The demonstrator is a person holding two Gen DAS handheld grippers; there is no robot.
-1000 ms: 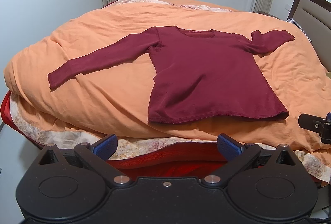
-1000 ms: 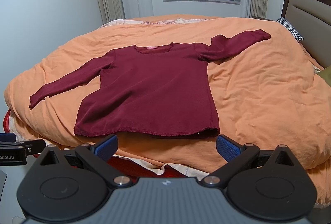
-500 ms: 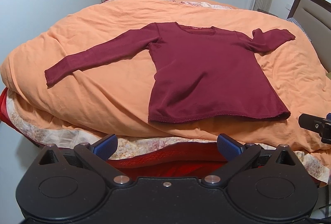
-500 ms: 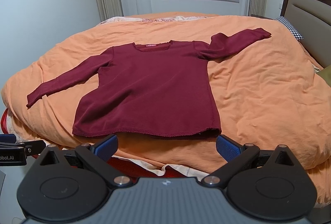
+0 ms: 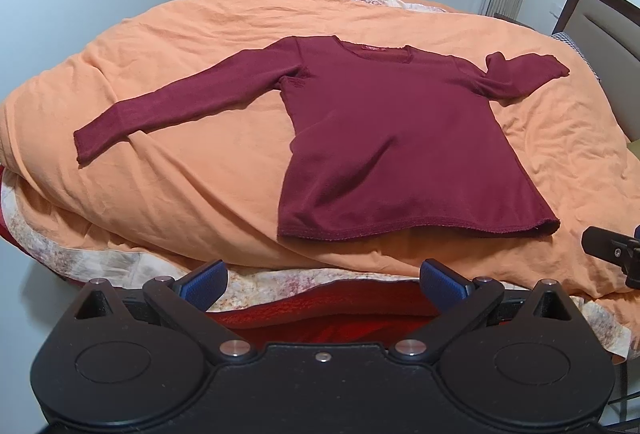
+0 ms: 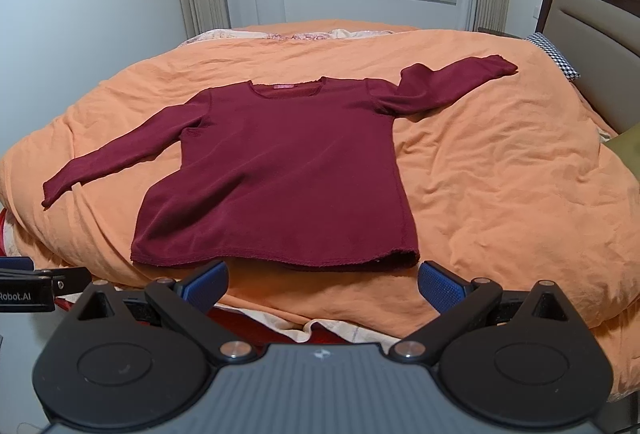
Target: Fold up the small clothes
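One maroon shirt [image 5: 400, 145] lies flat on an orange duvet [image 5: 192, 177], near the bed's front edge.

Two grippers: the left gripper [image 5: 324, 278] and right gripper [image 6: 322, 278] both hover just short of the hem, jaws spread wide, holding and touching nothing. One sleeve stretches left, one right.

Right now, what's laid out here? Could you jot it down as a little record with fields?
Garment: maroon long-sleeved top, spread flat, neckline away from the cameras
Left sleeve: stretched straight out
Right sleeve: angled up toward the headboard
Surface: orange duvet on a bed
Left gripper: open, short of the hem, holding nothing
Right gripper: open, just before the hem, holding nothing
Folding: not begun
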